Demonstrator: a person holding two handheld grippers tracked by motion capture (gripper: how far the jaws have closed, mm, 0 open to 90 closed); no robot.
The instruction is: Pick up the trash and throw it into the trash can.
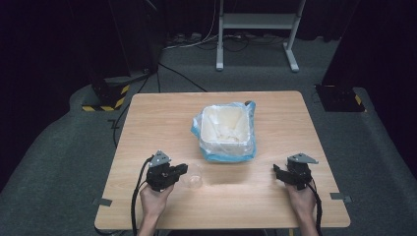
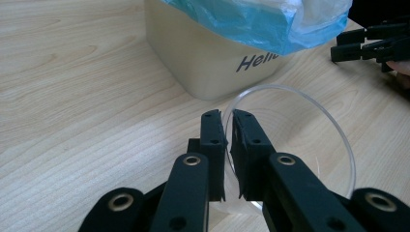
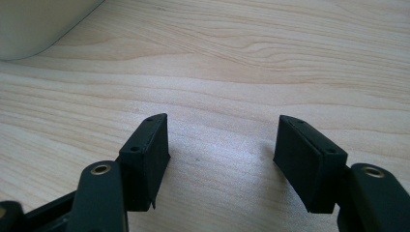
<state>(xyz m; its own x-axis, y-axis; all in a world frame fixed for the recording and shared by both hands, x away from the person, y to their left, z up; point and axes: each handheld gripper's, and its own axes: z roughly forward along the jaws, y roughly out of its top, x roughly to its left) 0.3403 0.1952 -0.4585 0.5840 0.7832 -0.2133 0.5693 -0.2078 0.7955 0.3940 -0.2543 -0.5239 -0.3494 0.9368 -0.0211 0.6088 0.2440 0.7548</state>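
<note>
The clear plastic cup (image 1: 193, 176) stands on the near half of the wooden table (image 1: 147, 123), just right of your left gripper (image 1: 183, 169) and just in front of the lined bin. In the left gripper view the cup's thin rim (image 2: 295, 92) passes between the two black jaws, which are pressed together on its wall with barely a slit left between the pads. Your left hand (image 1: 155, 199) comes in from the near edge and holds that gripper level, its jaws pointing right toward the cup.

At mid-table, a little farther off, sits the cream bin (image 1: 225, 129), lined with a blue plastic bag (image 1: 228, 156) folded over its rim. The left gripper view shows dark lettering on the bin's side, partly covered by the bag.

On the right, well apart from the cup, your right gripper (image 1: 276, 169) rests low over the table in your right hand (image 1: 301, 199), pointing left. In the right gripper view its jaws stand wide apart over bare wood with nothing between them, and a corner of the bin (image 3: 38, 24) shows at far left.
</note>
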